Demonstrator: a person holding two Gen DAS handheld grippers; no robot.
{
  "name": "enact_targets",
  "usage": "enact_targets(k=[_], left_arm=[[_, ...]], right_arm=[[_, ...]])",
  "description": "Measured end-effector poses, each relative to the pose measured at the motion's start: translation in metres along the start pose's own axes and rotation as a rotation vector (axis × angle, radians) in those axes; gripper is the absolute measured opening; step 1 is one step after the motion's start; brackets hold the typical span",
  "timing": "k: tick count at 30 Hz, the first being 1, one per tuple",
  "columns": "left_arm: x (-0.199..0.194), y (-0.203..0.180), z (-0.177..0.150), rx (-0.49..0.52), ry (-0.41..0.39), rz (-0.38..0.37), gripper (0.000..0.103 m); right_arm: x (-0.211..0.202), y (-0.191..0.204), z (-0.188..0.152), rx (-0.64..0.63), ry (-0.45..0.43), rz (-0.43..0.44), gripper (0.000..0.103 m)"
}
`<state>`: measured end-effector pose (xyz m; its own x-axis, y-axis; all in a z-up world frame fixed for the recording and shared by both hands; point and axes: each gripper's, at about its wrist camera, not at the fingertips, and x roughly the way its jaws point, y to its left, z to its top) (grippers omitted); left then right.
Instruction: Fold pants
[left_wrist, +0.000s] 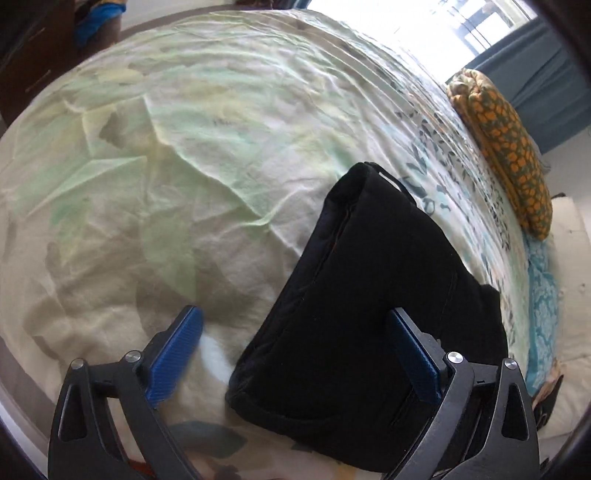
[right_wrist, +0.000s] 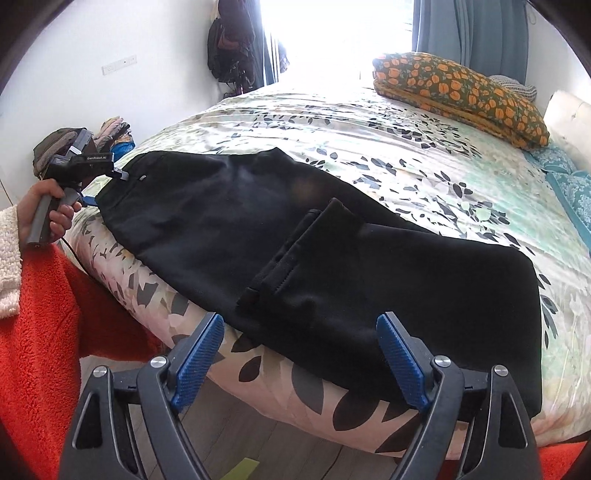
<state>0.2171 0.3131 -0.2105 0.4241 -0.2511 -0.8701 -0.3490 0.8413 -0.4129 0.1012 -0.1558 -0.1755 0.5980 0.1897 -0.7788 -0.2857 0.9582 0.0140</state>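
Black pants (right_wrist: 295, 236) lie folded lengthwise on the bed near its front edge, with the leg cuffs folded back on top around the middle. In the left wrist view the pants (left_wrist: 369, 295) run away from my left gripper (left_wrist: 295, 350), which is open and empty, its jaws wide apart over the near end of the cloth. My right gripper (right_wrist: 299, 354) is open and empty, just above the pants' front edge. The left gripper (right_wrist: 88, 173) also shows in the right wrist view at the far left end of the pants, held by a hand.
The bed has a leaf-print sheet (right_wrist: 424, 155). An orange-flowered folded blanket (right_wrist: 461, 92) lies at the far right by the headboard. Clothes are piled at the left (right_wrist: 110, 136). An orange fleece sleeve (right_wrist: 44, 332) is at lower left. Wooden floor (right_wrist: 277, 443) lies below the bed edge.
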Motion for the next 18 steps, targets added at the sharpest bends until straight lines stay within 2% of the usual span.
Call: enact_targets(k=[3, 5, 9, 10, 11, 12, 13, 14, 18], left_arm=[[0.012, -0.008, 0.000, 0.049, 0.089, -0.052, 0.102], [0.012, -0.010, -0.001, 0.052, 0.098, -0.050, 0.103], [0.008, 0.001, 0.004, -0.045, 0.074, -0.107, 0.102], [0.006, 0.004, 0.006, -0.069, 0.071, -0.134, 0.096], [0.004, 0.006, 0.007, -0.088, 0.073, -0.173, 0.073], [0.002, 0.006, 0.007, -0.094, 0.074, -0.191, 0.066], [-0.002, 0.006, 0.007, -0.088, 0.061, -0.193, 0.041], [-0.004, 0.005, 0.008, -0.090, 0.061, -0.212, 0.021], [-0.023, -0.012, 0.003, -0.050, 0.017, -0.162, 0.015]], right_arm=[[0.002, 0.001, 0.000, 0.000, 0.004, 0.000, 0.085], [0.003, -0.001, 0.000, 0.010, 0.008, 0.000, 0.085], [0.004, -0.005, 0.001, 0.027, 0.008, 0.001, 0.085], [0.003, -0.005, 0.001, 0.028, 0.005, -0.001, 0.085], [0.002, -0.006, 0.001, 0.029, 0.000, -0.004, 0.085], [0.001, -0.008, 0.001, 0.033, -0.006, -0.007, 0.085], [0.000, -0.010, 0.002, 0.039, -0.011, -0.010, 0.085], [-0.001, -0.012, 0.002, 0.048, -0.013, -0.011, 0.085], [0.001, -0.025, 0.002, 0.097, -0.009, -0.015, 0.085]])
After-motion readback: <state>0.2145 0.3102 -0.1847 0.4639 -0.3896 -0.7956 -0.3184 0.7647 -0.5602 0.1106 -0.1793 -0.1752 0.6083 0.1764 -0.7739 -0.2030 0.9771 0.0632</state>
